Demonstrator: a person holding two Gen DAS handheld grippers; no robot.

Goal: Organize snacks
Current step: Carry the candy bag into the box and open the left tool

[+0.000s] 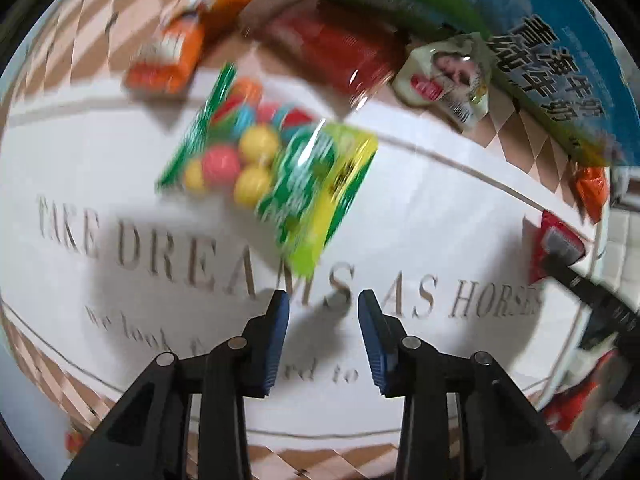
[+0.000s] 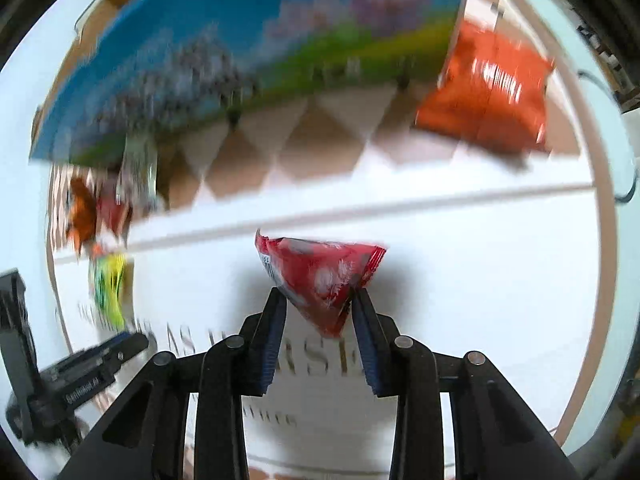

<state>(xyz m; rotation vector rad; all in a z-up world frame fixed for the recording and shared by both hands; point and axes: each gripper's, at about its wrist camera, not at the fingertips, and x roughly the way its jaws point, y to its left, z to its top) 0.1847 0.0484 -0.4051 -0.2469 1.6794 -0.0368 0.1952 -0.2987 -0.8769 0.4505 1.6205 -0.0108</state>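
A white tablecloth [image 1: 440,216] printed with grey lettering and a checked border covers the table. In the left wrist view, the left gripper [image 1: 323,300] hangs empty, jaws spread, above the cloth; a green gumball packet [image 1: 272,156] lies just ahead, with an orange packet [image 1: 176,56] beyond. In the right wrist view, the right gripper [image 2: 320,300] pinches a red snack packet [image 2: 320,276] above the cloth, before a blue carton [image 2: 248,52].

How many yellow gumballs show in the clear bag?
3. In the gumball bag: one at centre, one below it, one at the left edge; its green label may hide more.
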